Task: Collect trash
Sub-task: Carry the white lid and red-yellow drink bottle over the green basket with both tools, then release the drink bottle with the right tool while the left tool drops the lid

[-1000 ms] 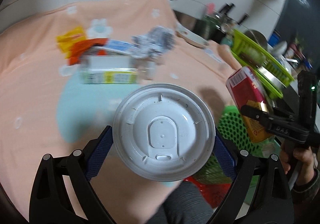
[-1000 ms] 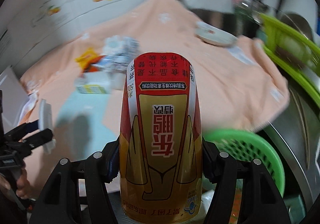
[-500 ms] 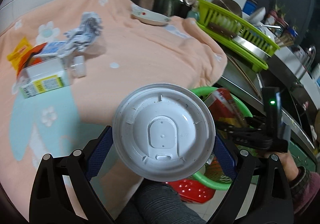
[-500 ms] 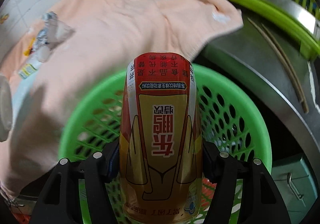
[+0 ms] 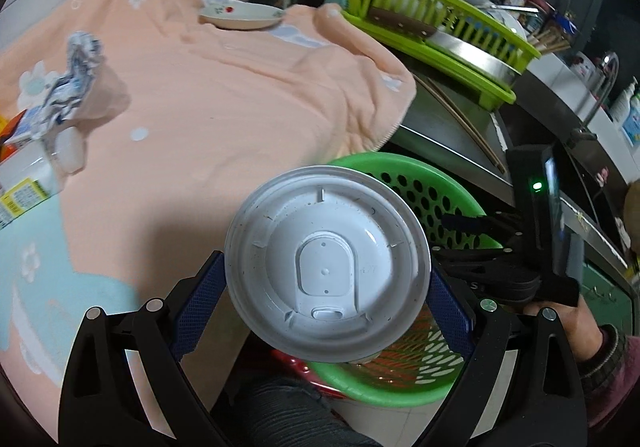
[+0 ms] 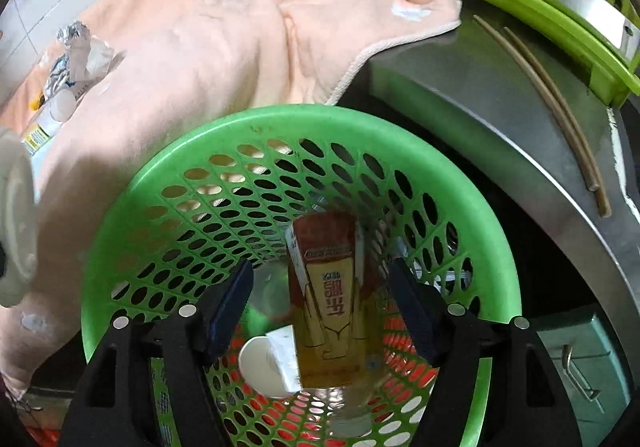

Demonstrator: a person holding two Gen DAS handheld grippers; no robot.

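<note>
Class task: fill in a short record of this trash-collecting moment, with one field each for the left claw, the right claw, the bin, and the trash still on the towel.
Left claw: shut on round white plastic cup lid, beside the bin's rim
Right claw: jaws opening, over the bin, nothing gripped
Bin: green perforated plastic basket; red and gold drink bottle inside it, free of the pads
Left on peach towel: crumpled silver foil wrapper, white carton

The white lid (image 5: pixel 327 267) hides much of the green basket (image 5: pixel 448 183). The can (image 6: pixel 332 299) inside the basket is blurred. The trash (image 5: pixel 24 167) on the towel is cut off at the edge.
</note>
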